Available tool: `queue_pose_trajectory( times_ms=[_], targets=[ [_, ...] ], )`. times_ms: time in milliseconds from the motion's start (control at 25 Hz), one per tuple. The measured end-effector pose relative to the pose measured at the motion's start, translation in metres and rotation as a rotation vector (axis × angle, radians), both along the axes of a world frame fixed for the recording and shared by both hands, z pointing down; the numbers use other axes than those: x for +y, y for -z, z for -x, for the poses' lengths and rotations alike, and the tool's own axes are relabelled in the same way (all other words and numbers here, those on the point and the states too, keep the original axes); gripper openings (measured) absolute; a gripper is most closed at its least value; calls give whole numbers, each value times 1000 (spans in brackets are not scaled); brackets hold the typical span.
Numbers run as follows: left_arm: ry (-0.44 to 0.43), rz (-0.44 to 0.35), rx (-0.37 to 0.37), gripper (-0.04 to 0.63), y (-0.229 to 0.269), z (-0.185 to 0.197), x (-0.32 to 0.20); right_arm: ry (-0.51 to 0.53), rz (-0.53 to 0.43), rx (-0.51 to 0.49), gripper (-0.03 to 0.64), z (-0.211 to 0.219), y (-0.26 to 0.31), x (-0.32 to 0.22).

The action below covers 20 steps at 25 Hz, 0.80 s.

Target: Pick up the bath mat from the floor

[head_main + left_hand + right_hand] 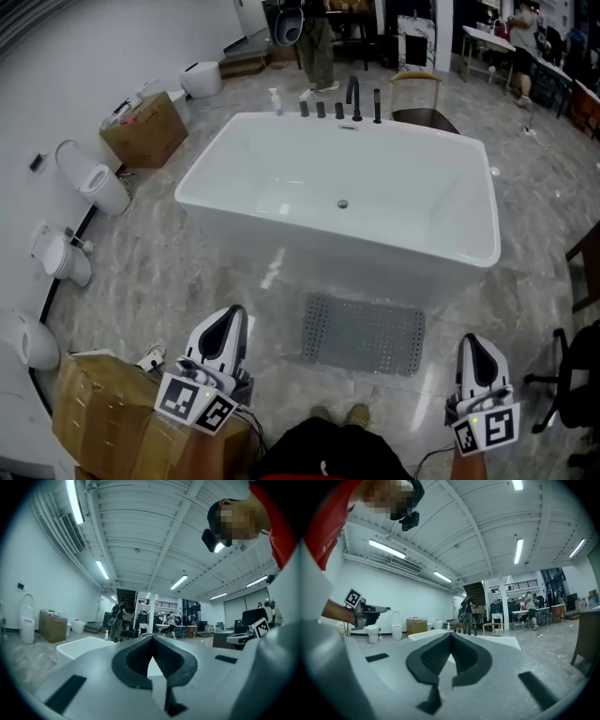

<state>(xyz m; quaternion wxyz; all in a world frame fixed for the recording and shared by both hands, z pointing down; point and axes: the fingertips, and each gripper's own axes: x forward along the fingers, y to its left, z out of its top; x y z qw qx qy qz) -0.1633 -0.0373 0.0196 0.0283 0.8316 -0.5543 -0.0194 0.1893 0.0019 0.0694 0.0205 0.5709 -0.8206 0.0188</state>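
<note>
Both grippers sit nearest in the head view, left gripper (pixel 227 328) at seven o'clock and right gripper (pixel 478 349) at five, apparently not yet reaching, while the grey bath mat (pixel 364 334) lies flat on the floor at six, just before the bathtub (pixel 375 258). Left gripper view, aimed level across the room, shows jaws pressed together on nothing, and no mat. Right gripper view shows likewise: tips meeting, empty, mat unseen.

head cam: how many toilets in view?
3 toilets, all on the left wall: one by the cardboard box, one midway, one nearest the left gripper. The white fixture past the box may be a fourth.
</note>
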Motion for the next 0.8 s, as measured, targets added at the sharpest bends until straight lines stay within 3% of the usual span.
queue_pose_trajectory(
  times_ms=[360, 800],
  targets=[
    [21, 109, -17, 11, -82, 8, -62, -61, 82, 7, 3, -8, -58, -51],
    [-16, 236, -29, 11, -216, 7, -117, -139, 185, 18, 3, -25, -177, -91]
  ],
)
